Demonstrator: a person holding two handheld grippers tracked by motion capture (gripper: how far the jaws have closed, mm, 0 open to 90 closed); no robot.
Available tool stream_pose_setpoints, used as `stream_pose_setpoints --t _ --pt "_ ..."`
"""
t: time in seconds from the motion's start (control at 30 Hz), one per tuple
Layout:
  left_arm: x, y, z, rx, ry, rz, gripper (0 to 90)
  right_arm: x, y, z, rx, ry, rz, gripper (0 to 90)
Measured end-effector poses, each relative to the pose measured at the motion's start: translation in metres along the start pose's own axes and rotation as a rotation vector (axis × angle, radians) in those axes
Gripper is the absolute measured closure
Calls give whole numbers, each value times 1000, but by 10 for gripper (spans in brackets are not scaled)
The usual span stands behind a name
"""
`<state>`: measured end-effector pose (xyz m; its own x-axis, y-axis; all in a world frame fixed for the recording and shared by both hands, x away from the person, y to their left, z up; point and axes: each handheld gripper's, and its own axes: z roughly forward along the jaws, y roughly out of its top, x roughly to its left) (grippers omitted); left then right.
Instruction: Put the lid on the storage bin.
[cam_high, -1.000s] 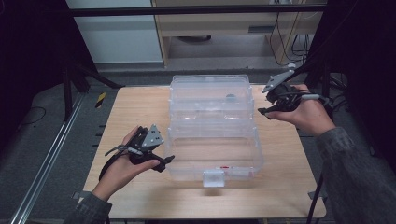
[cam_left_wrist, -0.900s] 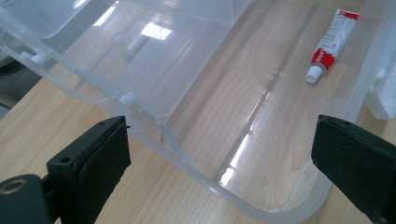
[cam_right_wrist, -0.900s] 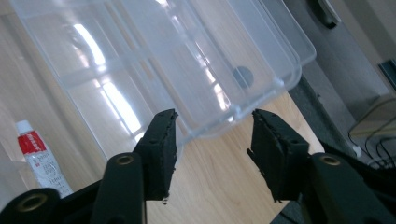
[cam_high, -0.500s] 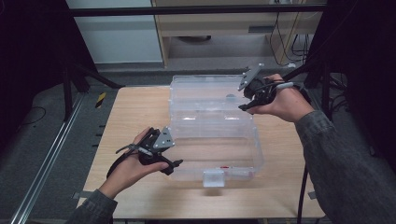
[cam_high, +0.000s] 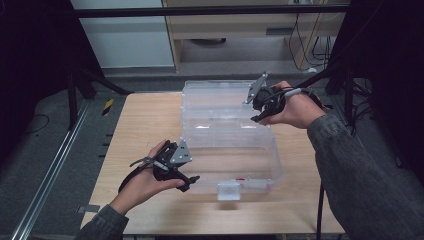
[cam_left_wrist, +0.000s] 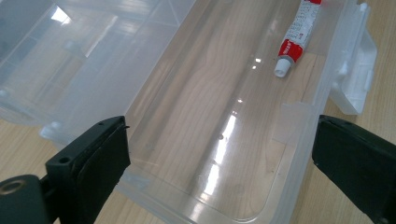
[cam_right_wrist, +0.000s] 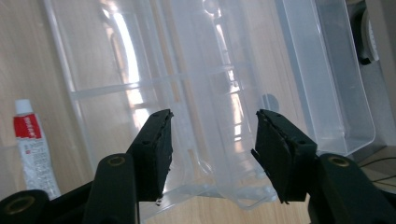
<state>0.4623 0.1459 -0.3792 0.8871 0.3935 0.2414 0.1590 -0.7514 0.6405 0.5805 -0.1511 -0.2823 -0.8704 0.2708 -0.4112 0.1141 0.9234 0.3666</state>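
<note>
"Where's the box?"

"Mid-frame, the box (cam_high: 230, 150) lies open, lid (cam_high: 215, 102) back. A tube (cam_left_wrist: 296, 37) is inside."

"And the grippers?"

"Left gripper (cam_high: 187, 176), lower left, jaws apart. Right gripper (cam_high: 256, 107), by the lid, jaws apart too. I think closing is left."

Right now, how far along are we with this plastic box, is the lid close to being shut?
Done so far: the clear box lies open on the table, with a tube inside near the latch side. In hand: nothing is gripped yet; the right gripper, jaws apart, hangs over the lid, and the left gripper is open at the box's end. Left, probably: taking hold of the lid, swinging it over and latching it.
</note>
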Motion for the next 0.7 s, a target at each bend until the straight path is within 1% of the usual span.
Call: stream_pose_setpoints --t 0.03,0.07,0.13,0.17,0.23,0.27,0.3,0.33,0.37,0.4,0.43,0.47,0.53,0.63,0.67,0.7 --pt "0 1 2 1 -5 4 35 -1 0 2 8 -2 -1 480" --pt "-1 1 3 2 -5 7 35 -2 -1 6 28 10 -10 496" --pt "-3 2 5 1 -15 15 35 -3 -1 12 47 21 -19 513" --pt "-3 3 6 5 -19 22 35 -3 -1 14 52 25 -23 517" --pt "-5 3 7 1 -23 22 35 -4 0 19 66 27 -32 542" --pt "-6 4 9 3 -30 32 35 -5 0 22 72 34 -37 551" --pt "-6 4 9 3 -30 32 35 -5 0 22 72 34 -37 551" --pt "-7 5 11 5 -30 37 35 -5 1 26 92 47 -53 582" --pt "-7 5 11 5 -30 37 35 -5 1 26 92 47 -53 582" --pt "-7 5 12 7 -35 40 36 -5 1 29 98 58 -63 613" --pt "-7 5 12 7 -35 40 36 -5 1 29 98 58 -63 613" --pt "-7 4 13 9 -38 42 37 -5 2 31 101 67 -72 664" --pt "-7 4 14 13 -41 42 39 -5 3 32 103 63 -89 699" --pt "-8 3 15 17 -46 47 46 -6 5 31 104 68 -96 754" --pt "-8 3 15 17 -46 47 53 -6 5 31 104 68 -96 754" --pt "-9 4 16 21 -54 52 76 -6 5 31 104 70 -102 782"
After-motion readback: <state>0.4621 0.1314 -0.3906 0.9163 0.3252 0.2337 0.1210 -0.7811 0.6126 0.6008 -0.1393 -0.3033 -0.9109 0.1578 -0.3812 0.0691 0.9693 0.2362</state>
